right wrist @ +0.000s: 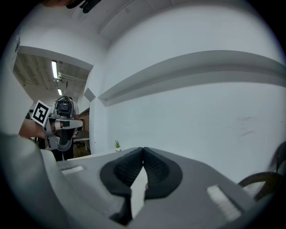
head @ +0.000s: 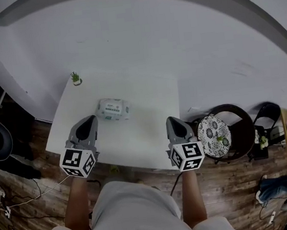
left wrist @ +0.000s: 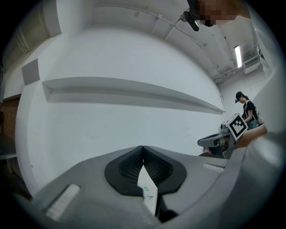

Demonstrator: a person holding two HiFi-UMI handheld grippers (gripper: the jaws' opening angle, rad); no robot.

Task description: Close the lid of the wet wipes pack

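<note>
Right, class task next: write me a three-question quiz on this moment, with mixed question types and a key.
1. True or false: the left gripper has its jaws clamped on the wet wipes pack.
2. Multiple choice: the small potted plant stands A) at the far left corner of the white table, B) at its near right corner, C) on top of the pack.
3. Fill in: on the right gripper, the jaws are ____.
Key: 1 false, its jaws are together with nothing between them; 2 A; 3 shut.
</note>
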